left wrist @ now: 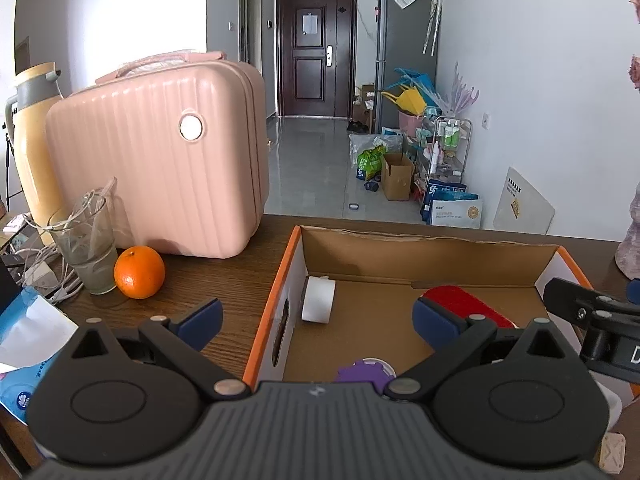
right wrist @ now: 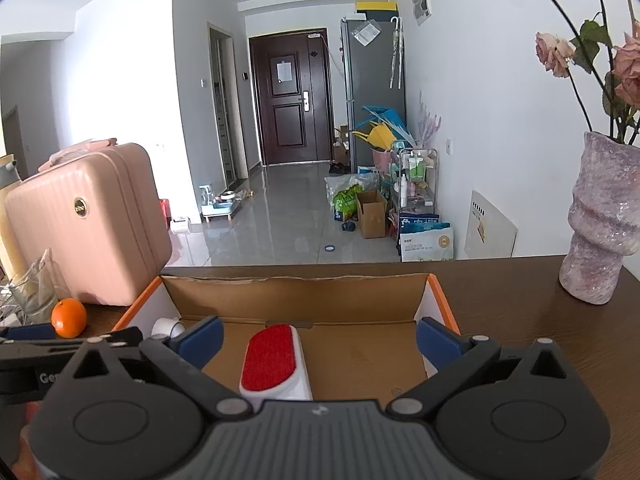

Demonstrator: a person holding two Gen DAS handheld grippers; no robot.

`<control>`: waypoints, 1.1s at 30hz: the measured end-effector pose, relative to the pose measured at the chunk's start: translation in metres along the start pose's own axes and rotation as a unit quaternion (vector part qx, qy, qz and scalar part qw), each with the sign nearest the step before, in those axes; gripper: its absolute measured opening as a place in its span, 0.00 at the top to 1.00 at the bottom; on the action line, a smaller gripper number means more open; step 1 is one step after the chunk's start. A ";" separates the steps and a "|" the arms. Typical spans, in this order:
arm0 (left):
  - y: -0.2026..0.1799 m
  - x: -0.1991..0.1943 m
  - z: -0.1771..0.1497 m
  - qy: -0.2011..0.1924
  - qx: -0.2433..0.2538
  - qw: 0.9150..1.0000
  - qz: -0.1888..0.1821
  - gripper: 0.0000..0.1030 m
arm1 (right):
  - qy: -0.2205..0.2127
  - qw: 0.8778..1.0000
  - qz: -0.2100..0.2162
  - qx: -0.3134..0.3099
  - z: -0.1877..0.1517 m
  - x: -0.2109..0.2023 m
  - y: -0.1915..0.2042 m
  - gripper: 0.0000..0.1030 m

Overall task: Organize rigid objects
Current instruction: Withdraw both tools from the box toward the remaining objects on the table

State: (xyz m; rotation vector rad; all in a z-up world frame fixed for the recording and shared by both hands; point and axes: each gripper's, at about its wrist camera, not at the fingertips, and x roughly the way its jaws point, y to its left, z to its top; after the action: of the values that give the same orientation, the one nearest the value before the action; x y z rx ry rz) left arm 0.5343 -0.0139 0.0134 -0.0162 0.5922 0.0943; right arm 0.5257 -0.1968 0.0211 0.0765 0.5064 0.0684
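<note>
An open cardboard box with orange edges stands on the dark wooden table. Inside it a white tape roll leans at the left wall, a red and white lint brush lies on the floor, and a purple object sits at the near side, partly hidden. My left gripper is open over the box's left wall, nothing between its blue pads. My right gripper is open above the brush without touching it.
A pink hard case, an orange, a glass with cables and a cream thermos stand left of the box. A pink vase with flowers stands at the right. The table's far edge runs just behind the box.
</note>
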 end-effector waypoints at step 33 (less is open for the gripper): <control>0.033 -0.100 -0.081 -0.046 0.008 0.999 -0.008 0.00 | -0.051 0.998 0.019 -0.016 -0.080 -0.114 -0.021 0.00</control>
State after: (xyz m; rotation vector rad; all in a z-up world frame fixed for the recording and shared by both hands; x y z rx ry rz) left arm 0.4038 0.0069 0.0028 -0.0008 0.5013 0.0748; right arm 0.3886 -0.2233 0.0040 0.0577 0.4024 0.1098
